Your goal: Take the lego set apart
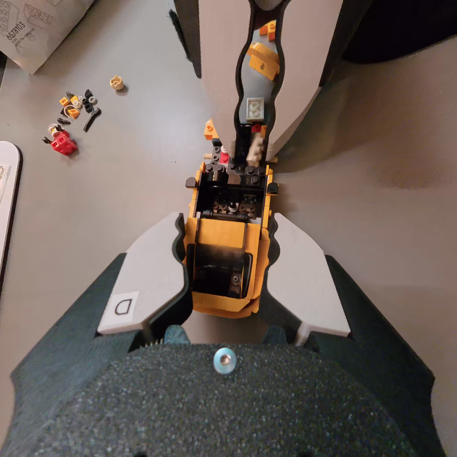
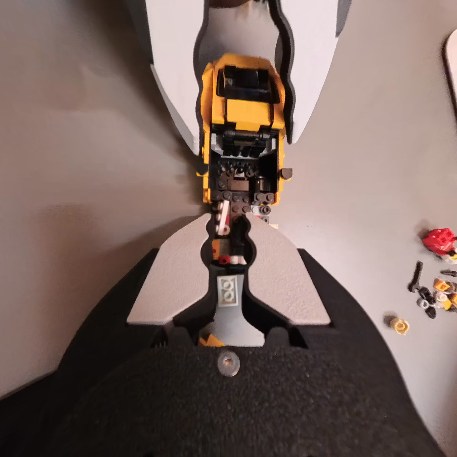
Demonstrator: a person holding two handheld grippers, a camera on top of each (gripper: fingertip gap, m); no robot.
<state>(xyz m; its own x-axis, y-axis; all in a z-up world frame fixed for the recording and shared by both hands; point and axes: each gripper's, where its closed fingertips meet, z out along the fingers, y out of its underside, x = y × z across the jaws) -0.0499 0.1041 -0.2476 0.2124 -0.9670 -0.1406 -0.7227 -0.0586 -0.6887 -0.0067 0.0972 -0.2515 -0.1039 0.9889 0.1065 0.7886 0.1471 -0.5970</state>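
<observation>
Yellow lego car [image 1: 228, 247] sits on the grey bench [image 1: 371, 222], left tool [image 1: 227, 249] pinching its rear body, right tool [image 2: 228, 222] nipped on black pieces at its stripped front end, loose grey brick [image 2: 227, 291] just beyond that end, small-parts pile [image 1: 74, 111] and tan stud [image 1: 116, 82] well apart from the car.

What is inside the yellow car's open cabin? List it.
Inside the yellow car: black studded plates, a black cylinder, a hinge bar. Its rear interior is hidden under the roof and dark window.
</observation>
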